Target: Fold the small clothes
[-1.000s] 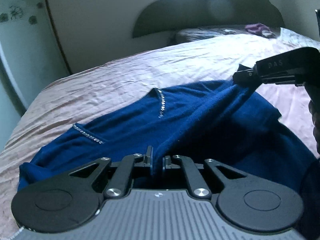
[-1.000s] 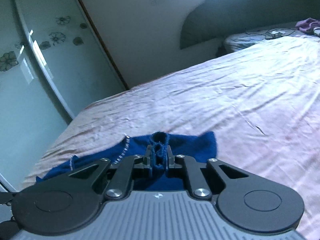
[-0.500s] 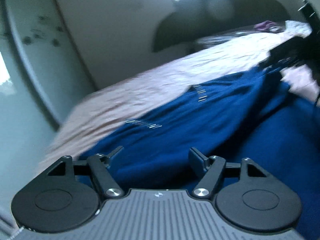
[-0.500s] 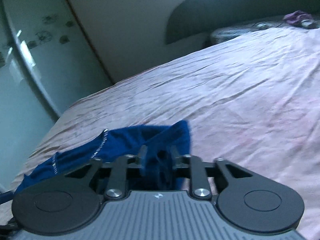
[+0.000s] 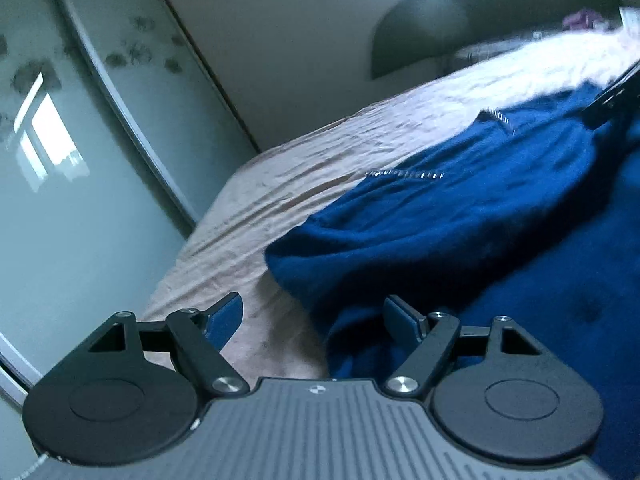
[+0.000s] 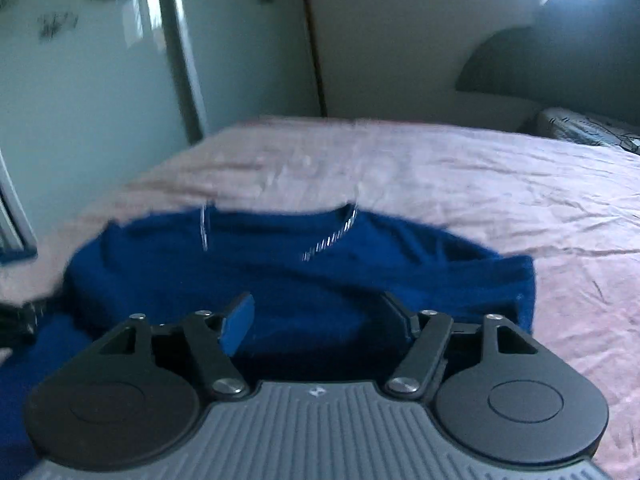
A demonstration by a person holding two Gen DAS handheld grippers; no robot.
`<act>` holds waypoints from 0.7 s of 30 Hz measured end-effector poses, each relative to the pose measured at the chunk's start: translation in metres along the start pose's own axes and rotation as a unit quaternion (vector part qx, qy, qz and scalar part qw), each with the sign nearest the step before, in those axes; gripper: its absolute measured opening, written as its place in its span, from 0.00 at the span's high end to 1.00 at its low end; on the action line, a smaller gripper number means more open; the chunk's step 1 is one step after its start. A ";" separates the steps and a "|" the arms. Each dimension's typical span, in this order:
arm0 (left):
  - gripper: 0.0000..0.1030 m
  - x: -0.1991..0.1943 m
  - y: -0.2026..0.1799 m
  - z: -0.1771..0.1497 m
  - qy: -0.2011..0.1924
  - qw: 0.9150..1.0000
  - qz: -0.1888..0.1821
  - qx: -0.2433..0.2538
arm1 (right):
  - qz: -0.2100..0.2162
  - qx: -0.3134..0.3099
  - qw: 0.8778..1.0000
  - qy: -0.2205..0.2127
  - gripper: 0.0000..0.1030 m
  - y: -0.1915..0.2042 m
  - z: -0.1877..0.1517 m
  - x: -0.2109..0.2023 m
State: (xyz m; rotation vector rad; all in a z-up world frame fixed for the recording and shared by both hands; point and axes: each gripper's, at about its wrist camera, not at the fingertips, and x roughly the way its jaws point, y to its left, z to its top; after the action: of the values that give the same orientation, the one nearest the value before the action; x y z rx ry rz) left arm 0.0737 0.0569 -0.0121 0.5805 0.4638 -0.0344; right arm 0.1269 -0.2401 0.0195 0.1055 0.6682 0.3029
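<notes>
Blue garment [image 6: 304,280] lying on the pink-sheeted bed [image 6: 460,176], its studded neckline [image 6: 332,236] toward the far side. Left tongs [image 5: 314,316] spread and still opening, pads clear of the cloth, one garment edge lying beneath the gap. Right tongs [image 6: 320,316] likewise opening above the garment, pinching nothing. Mirrored wardrobe door [image 5: 60,160] beside the bed.

My left wrist camera sits low and close over the bed [image 5: 288,184], facing toward one o'clock. My right one looks toward twelve; both share the blue garment [image 6: 320,280] and headboard [image 6: 560,64].
</notes>
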 end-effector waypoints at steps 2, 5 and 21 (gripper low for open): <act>0.21 0.003 0.000 -0.008 0.010 1.000 0.008 0.005 | 0.004 -0.004 1.000 0.022 0.29 0.000 -0.007 -0.004; 0.22 0.008 0.012 -0.020 0.039 0.999 0.013 -0.026 | 0.000 -0.023 0.998 0.050 0.27 -0.001 -0.023 -0.017; 0.20 0.021 0.012 0.056 -0.003 0.995 -0.054 -0.081 | -0.116 0.072 0.990 -0.035 0.29 -0.073 0.017 -0.033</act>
State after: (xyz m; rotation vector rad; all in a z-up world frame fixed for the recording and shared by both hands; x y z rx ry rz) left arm 0.1174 0.0393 0.0262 0.3949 0.4867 -0.1002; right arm 0.1311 -0.3195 0.0381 0.1733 0.6251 0.0268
